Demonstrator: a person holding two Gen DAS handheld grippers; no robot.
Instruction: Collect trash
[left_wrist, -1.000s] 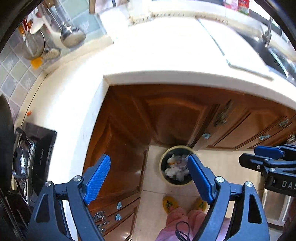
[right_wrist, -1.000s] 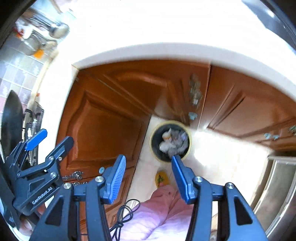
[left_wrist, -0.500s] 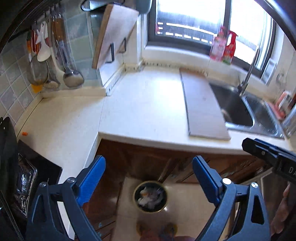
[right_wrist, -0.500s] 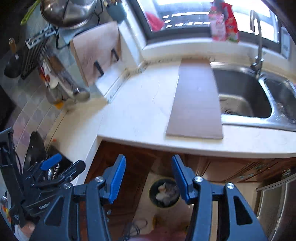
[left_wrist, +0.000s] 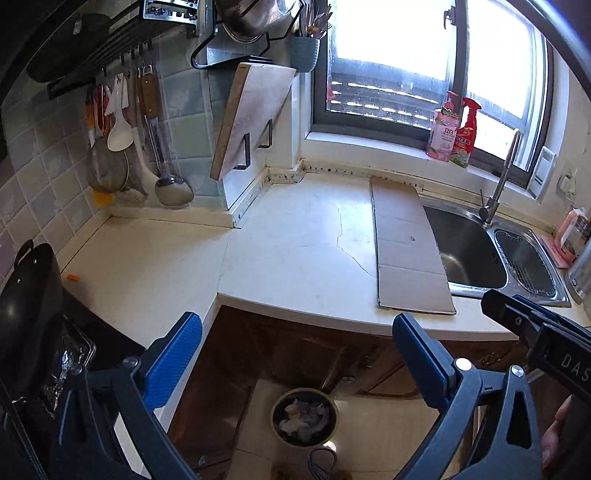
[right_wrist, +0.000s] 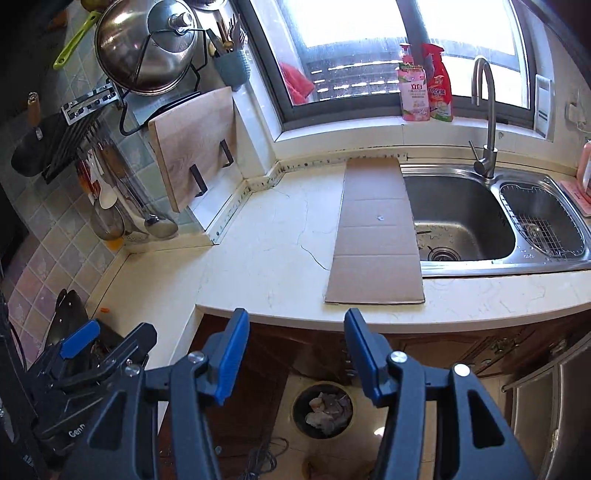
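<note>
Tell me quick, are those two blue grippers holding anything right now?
Left gripper: jaws opening, nothing between them.
Right gripper: open, holding nothing.

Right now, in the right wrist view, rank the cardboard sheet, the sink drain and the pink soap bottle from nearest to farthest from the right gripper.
1. Cardboard sheet: flat on the counter just ahead of the right gripper.
2. Sink drain: in the basin, ahead to the right.
3. Pink soap bottle: on the windowsill, farthest back.
</note>
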